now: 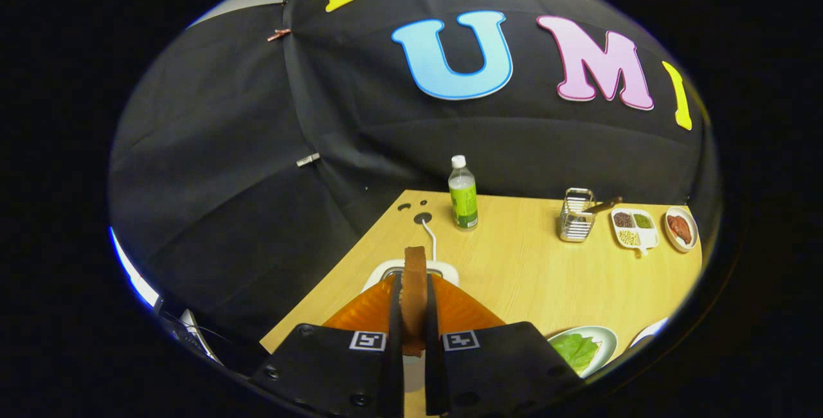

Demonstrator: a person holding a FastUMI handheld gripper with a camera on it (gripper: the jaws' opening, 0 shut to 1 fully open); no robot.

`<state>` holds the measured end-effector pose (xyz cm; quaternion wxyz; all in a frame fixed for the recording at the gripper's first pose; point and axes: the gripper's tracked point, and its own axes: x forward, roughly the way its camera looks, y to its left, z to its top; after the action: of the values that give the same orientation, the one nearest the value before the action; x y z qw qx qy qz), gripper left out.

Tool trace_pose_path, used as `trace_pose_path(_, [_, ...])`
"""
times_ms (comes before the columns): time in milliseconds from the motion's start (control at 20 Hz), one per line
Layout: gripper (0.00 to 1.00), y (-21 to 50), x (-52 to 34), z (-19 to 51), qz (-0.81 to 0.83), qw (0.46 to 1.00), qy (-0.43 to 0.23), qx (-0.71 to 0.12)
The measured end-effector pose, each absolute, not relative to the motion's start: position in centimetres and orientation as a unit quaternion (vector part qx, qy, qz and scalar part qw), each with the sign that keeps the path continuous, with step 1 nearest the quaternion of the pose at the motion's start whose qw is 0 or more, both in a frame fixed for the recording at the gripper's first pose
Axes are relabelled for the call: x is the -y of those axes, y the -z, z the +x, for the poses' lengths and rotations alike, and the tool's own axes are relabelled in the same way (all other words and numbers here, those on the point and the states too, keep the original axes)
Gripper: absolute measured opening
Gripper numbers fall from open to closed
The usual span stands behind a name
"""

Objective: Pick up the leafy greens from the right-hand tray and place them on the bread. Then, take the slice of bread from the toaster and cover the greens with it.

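Note:
My gripper (415, 312) is shut on a brown slice of bread (415, 276), which stands on edge between the two fingers. The slice rises out of the white toaster (443, 270) just ahead of the fingers; whether its lower end is still in the slot is hidden by the fingers. A white cable (429, 238) runs from the toaster to a hole in the wooden table (527, 276). To the right of the fingers a pale plate (607, 337) holds the leafy greens (575, 348); what lies beneath the greens I cannot tell.
Beyond the toaster stands a bottle with a green label (463, 194). Farther right are a wire rack (575, 215), a white divided dish of small foods (635, 228) and a plate with red-brown food (680, 228). Another white plate's rim (649, 331) shows past the greens.

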<state>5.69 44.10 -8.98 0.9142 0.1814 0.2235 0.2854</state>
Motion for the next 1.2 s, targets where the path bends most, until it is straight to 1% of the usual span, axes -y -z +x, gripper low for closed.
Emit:
trace_pose_path(250, [0.17,6.3,-37.7,5.7,0.213,0.920,-0.264,-0.196])
trace_pose_path(400, [0.17,7.0,-33.1,5.9,0.216,0.928,-0.236,-0.189])
trace_pose_path(550, [0.17,9.7,-29.0,5.7,0.213,0.933,-0.208,-0.201])
trace_pose_path(800, [0.17,16.7,-24.7,4.4,0.217,0.932,-0.165,-0.240])
trace_pose_path(1000, [0.17,22.9,-25.3,2.9,0.243,0.914,-0.154,-0.286])
trace_pose_path(1200, [0.17,26.3,-27.5,2.4,0.314,0.883,-0.153,-0.314])
